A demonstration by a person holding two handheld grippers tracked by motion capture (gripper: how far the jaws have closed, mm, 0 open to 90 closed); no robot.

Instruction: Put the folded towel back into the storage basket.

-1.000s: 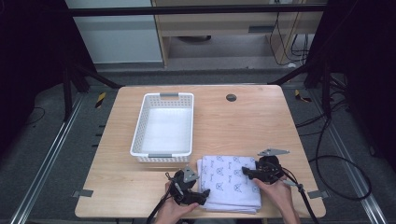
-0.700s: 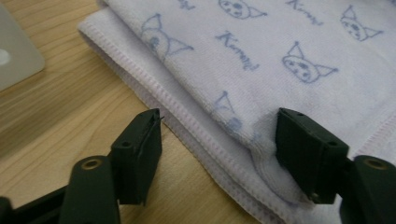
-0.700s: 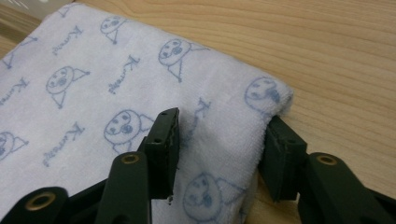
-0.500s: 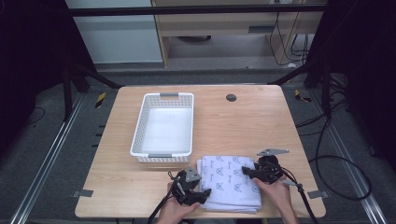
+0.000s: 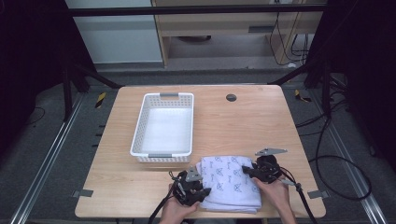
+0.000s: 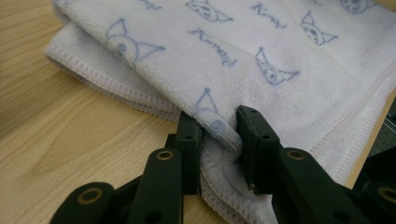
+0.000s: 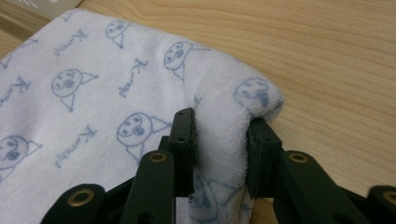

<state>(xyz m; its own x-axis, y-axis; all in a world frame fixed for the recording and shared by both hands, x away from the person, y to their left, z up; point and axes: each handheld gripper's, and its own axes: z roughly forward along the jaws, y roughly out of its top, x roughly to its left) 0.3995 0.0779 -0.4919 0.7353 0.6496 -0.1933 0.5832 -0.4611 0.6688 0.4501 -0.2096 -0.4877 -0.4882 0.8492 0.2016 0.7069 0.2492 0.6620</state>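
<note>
On a wooden table [image 5: 233,126] beside a white basket [image 5: 163,126], both grippers [image 5: 198,193] [image 5: 247,171] have just closed on opposite edges of the folded towel [image 5: 231,179]; pinching only upper layers risks unfolding it when lifted.

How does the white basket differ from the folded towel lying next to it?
The white basket is stiff, with perforated walls and nothing inside; the folded towel is soft, layered cloth. The basket is plain white, while the towel bears small blue cartoon faces and writing. The basket stands untouched, while the towel is pinched by the left gripper and the right gripper, whose jaws have just been closing. Both rest on the wooden table.
</note>
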